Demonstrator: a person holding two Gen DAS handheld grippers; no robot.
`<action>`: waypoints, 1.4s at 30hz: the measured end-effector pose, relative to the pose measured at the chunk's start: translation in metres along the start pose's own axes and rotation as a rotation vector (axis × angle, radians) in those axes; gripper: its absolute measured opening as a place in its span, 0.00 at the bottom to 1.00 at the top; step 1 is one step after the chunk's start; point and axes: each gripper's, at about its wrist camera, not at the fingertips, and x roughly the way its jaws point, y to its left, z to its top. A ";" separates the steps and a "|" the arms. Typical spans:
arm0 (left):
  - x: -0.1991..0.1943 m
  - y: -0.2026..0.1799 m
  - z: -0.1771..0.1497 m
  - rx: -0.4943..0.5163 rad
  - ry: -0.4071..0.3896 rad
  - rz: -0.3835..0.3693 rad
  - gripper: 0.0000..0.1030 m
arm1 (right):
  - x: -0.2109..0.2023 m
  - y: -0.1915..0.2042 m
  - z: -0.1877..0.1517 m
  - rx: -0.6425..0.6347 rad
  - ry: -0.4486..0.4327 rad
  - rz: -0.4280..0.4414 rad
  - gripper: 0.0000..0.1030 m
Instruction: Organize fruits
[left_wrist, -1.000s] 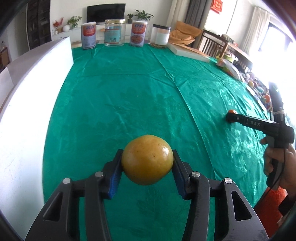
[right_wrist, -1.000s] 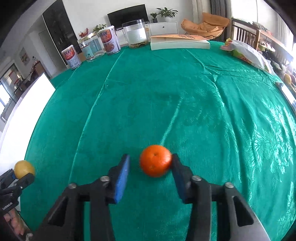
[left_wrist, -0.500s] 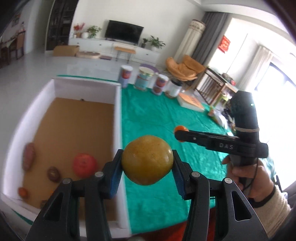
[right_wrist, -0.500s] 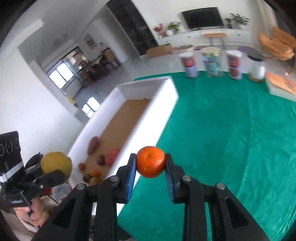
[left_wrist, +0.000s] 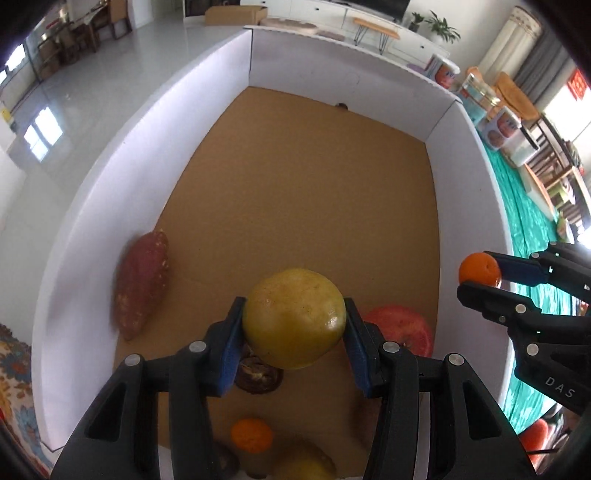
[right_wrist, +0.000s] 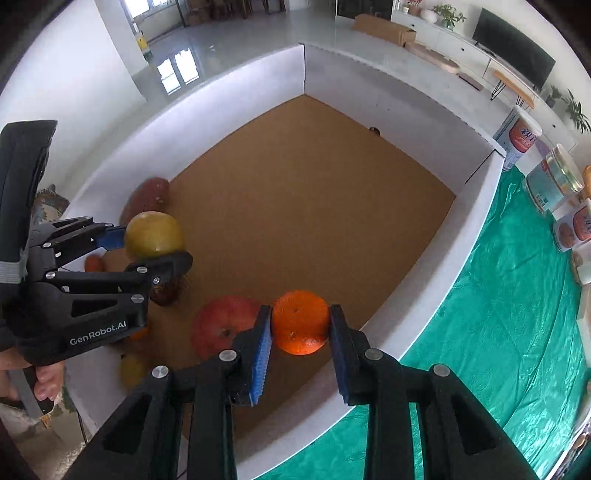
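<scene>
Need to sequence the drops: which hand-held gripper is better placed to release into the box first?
Left hand-held gripper: its yellow fruit hangs well inside the box; the right's orange sits near the wall.

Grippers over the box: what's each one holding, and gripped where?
Left gripper holds the yellow fruit, pads on its two opposite sides. Right gripper holds the small orange, also pinched across its sides.

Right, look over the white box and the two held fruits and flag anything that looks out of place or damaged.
One oddity: a sweet potato lies against the left wall of the white box among the fruit, and it is no fruit. The yellow fruit in the left gripper and the orange in the right gripper look sound.
</scene>
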 end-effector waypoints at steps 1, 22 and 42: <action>0.000 0.000 -0.001 -0.001 -0.004 0.006 0.51 | 0.001 -0.003 0.001 0.005 -0.001 -0.001 0.34; -0.148 -0.005 -0.070 -0.011 -0.422 0.258 0.99 | -0.107 0.015 -0.082 0.271 -0.281 0.041 1.00; -0.140 0.015 -0.100 -0.046 -0.310 0.316 0.99 | -0.091 0.074 -0.101 0.323 -0.193 -0.042 1.00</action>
